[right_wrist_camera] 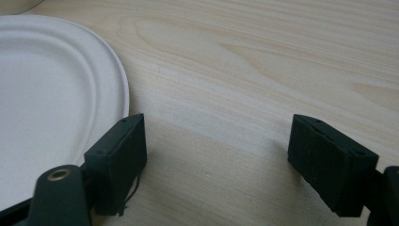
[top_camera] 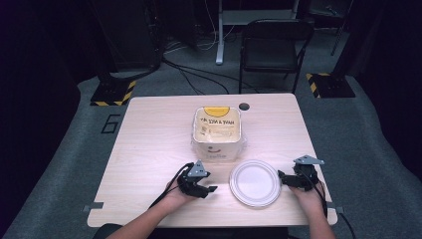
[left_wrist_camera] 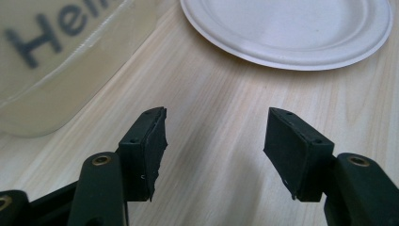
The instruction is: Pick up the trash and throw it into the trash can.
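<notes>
Plate point(top_camera: 255, 182) between your two hand-held grippers, near the worktop's point(top_camera: 149, 144) front edge.

From the high view, your left hand-held gripper point(top_camera: 211, 189) sits just left of the plate and your right hand-held gripper point(top_camera: 281, 178) is at its right rim; the plastic tub point(top_camera: 218, 133) stands just behind, so lift toward you, not back. In the left gripper view, your jaws are spread wide over bare wood, plate point(left_wrist_camera: 287, 30) ahead, tub point(left_wrist_camera: 61, 56) close on the left. In the right gripper view, your jaws gape wide and hold nothing, one beside the rim point(right_wrist_camera: 123, 89); slide it under the edge before closing, with open wood to the right.
</notes>
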Tool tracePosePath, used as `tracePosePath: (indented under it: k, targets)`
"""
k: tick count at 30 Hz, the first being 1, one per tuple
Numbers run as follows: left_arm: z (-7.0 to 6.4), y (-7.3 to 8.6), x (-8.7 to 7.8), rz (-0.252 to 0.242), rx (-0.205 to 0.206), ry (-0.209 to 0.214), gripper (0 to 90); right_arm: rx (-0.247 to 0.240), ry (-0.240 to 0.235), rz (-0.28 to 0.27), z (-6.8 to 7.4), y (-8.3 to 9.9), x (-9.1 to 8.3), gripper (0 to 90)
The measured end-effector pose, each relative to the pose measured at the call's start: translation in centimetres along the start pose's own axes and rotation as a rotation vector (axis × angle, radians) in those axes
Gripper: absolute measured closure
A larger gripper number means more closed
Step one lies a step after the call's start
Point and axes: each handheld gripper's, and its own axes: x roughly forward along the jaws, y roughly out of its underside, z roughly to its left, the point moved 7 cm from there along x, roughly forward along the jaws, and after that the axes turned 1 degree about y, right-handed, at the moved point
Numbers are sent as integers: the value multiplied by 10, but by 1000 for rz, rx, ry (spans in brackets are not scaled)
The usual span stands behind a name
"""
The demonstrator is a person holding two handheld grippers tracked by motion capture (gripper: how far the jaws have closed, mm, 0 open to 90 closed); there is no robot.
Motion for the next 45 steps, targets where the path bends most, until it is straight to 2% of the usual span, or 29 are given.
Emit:
tracePosePath:
  k: [5,13,17,21,23,27,30,34,45]
  targets:
    - [-4,-9,4,-6,-11,24,421,-1,-1,-2,0,0,0,203]
    - [-12,-31,8,-22,0,49,424,-2,-3,-1,0,-1,0,206]
    - [-15,-41,13,-35,-8,56,423,0,-5,-2,1,-1,0,214]
    - [-18,-49,20,-33,-1,63,422,2,-4,-4,1,-1,0,258]
    - [-19,-50,23,-31,0,61,420,-1,-2,1,1,-2,-1,318]
    - [-22,-52,31,-22,-3,65,420,1,7,8,1,-3,-3,372]
    - [-23,-52,36,-16,-3,68,417,23,0,-34,0,-10,-10,410]
    - [-23,-52,42,-15,-5,60,412,56,-32,-68,0,-14,-18,428]
    - [-27,-55,46,-24,-3,73,394,39,-91,-77,14,-18,-27,432]
